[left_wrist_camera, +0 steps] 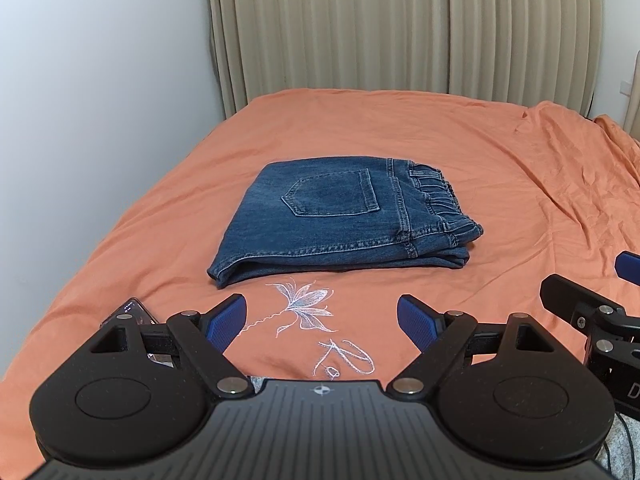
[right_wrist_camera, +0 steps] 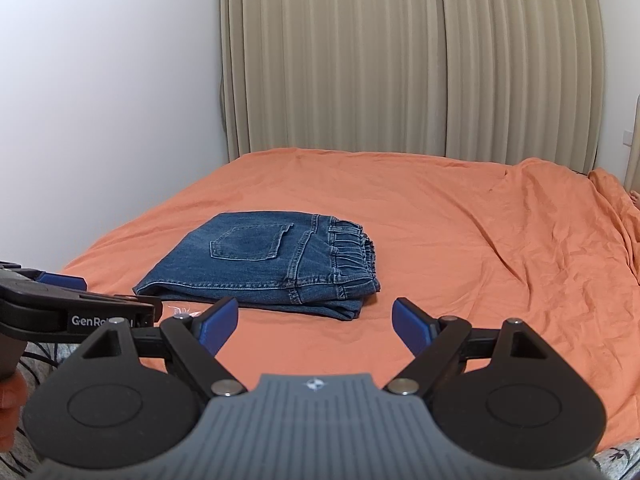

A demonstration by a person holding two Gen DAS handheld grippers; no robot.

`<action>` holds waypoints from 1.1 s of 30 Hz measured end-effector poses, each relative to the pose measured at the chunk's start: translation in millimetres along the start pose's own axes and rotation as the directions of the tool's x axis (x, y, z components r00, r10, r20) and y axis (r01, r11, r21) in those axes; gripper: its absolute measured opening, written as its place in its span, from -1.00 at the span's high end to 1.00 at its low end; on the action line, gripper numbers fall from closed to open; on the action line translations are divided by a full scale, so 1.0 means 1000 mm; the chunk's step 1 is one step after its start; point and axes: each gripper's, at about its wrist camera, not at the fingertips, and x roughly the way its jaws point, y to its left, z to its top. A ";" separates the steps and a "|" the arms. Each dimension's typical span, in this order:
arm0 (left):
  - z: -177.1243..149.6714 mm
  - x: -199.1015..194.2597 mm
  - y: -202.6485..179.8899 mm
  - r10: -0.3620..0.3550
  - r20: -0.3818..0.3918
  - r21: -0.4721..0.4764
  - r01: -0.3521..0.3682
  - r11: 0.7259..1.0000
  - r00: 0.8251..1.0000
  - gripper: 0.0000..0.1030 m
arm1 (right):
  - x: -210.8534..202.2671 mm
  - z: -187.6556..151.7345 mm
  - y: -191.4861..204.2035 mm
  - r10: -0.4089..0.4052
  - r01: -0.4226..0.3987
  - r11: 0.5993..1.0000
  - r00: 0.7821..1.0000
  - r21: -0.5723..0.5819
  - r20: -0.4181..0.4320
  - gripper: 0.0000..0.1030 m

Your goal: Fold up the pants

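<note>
Blue denim pants (left_wrist_camera: 340,216) lie folded into a compact rectangle on the orange bed sheet (left_wrist_camera: 480,152), back pocket up, elastic waistband to the right. They also show in the right wrist view (right_wrist_camera: 264,260). My left gripper (left_wrist_camera: 321,320) is open and empty, held back from the near edge of the pants. My right gripper (right_wrist_camera: 314,322) is open and empty, also short of the pants, near their right corner. Each gripper shows at the edge of the other's view.
A phone (left_wrist_camera: 132,312) lies on the sheet by my left gripper's left finger. White flower embroidery (left_wrist_camera: 304,308) marks the sheet before the pants. Beige curtains (left_wrist_camera: 400,28) and a white wall (left_wrist_camera: 100,60) stand behind the bed. The sheet is rumpled at the right.
</note>
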 end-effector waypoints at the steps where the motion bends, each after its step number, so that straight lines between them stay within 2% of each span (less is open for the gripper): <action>1: 0.000 0.000 0.000 -0.001 0.000 -0.001 0.001 1.000 1.000 -0.93 | 0.000 0.000 0.000 0.001 -0.001 1.000 1.000 0.000 0.001 -0.57; 33: 0.000 -0.003 -0.001 -0.008 0.003 0.006 0.008 1.000 1.000 -0.93 | -0.004 0.000 -0.001 0.002 -0.002 1.000 1.000 0.015 0.011 -0.57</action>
